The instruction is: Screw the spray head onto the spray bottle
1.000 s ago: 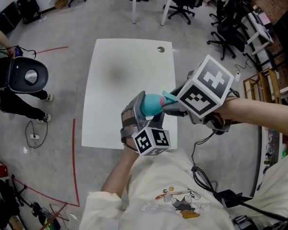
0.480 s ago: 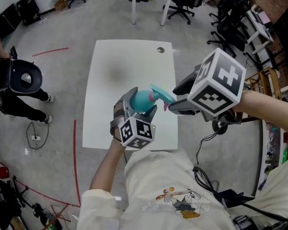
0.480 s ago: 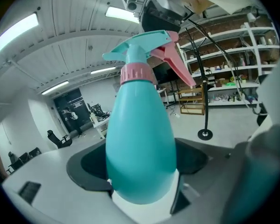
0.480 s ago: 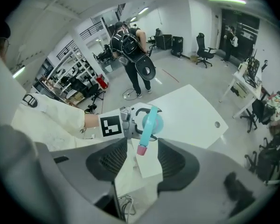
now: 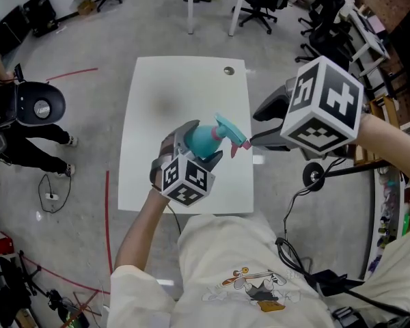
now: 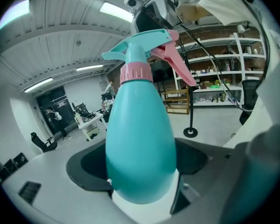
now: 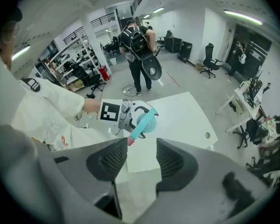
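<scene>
Nearest the body, the left hand-held gripper (image 5: pixel 193 150) was clamped round the belly of the smooth teal plastic spray bottle (image 6: pixel 140 139). Both pads were pressed to its sides, and the bottle was up in the air above the near right part of the white rectangular table (image 5: pixel 164 108), not resting on it. The bottle was tilted, nose away and to the right.

On its neck sat the teal spray head (image 6: pixel 147 43), with the pink ribbed collar (image 6: pixel 136 72) at the joint and the pink trigger (image 6: pixel 175 64) jutting out.

Just beyond the trigger, the right hand-held gripper (image 7: pixel 134 158) pointed down at the bottle. Its jaws were spread wide, having just been opening, with nothing between the pads; the trigger tip lay further along its line, clear of both.

So the screwing step looked under way or close to done. The head appeared seated, though from these angles I couldn't tell whether the collar was fully home. The next move probably called for the right gripper to close on the head again and give another turn while the left held the body firm.

Further off, a person with a black backpack (image 7: pixel 139 41) stood on the grey floor.
</scene>
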Demonstrator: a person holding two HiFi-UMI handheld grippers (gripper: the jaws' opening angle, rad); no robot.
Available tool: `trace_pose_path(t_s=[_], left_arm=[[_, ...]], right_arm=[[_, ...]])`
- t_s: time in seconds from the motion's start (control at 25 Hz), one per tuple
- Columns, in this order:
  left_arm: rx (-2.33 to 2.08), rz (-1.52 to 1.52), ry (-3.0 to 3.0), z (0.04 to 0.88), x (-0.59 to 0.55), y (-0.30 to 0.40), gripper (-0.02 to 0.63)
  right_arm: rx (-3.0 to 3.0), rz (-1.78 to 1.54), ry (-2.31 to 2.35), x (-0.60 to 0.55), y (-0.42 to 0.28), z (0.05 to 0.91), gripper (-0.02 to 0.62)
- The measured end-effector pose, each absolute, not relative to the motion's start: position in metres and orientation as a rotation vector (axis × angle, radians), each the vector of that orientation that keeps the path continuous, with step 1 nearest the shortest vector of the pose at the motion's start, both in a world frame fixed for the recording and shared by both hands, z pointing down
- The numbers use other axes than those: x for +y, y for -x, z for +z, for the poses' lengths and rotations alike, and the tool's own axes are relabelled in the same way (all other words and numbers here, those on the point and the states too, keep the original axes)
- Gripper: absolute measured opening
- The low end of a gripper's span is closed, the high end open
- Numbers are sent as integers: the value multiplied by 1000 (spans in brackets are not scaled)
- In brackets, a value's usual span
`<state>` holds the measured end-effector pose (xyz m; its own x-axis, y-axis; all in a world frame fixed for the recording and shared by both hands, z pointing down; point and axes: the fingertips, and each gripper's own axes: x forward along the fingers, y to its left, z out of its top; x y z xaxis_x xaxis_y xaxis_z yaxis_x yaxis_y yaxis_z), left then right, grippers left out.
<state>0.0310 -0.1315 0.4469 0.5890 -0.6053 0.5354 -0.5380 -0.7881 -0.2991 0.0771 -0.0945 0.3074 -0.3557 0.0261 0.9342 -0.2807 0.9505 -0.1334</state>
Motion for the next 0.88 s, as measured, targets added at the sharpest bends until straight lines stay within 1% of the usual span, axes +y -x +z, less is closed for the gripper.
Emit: trace_pose_path(t_s=[0.12, 0.28, 0.56, 0.72, 0.88], left_arm=[[916, -1002, 2717, 449, -127, -33, 411], [794, -955, 2809, 447, -114, -41, 411], [386, -839, 3000, 440, -71, -64, 411], [167, -892, 3020, 445, -47, -71, 411], [-41, -927, 3047, 451, -23, -83, 411]], right_arm=[[-1878, 230, -159, -98, -85, 312, 192], [-1874, 57, -67, -95, -87, 318, 192], [-1858, -289, 193, -67, -76, 318, 192], [-1775, -529, 320, -54, -78, 327, 192], [-1724, -648, 438, -35, -82, 335, 192]])
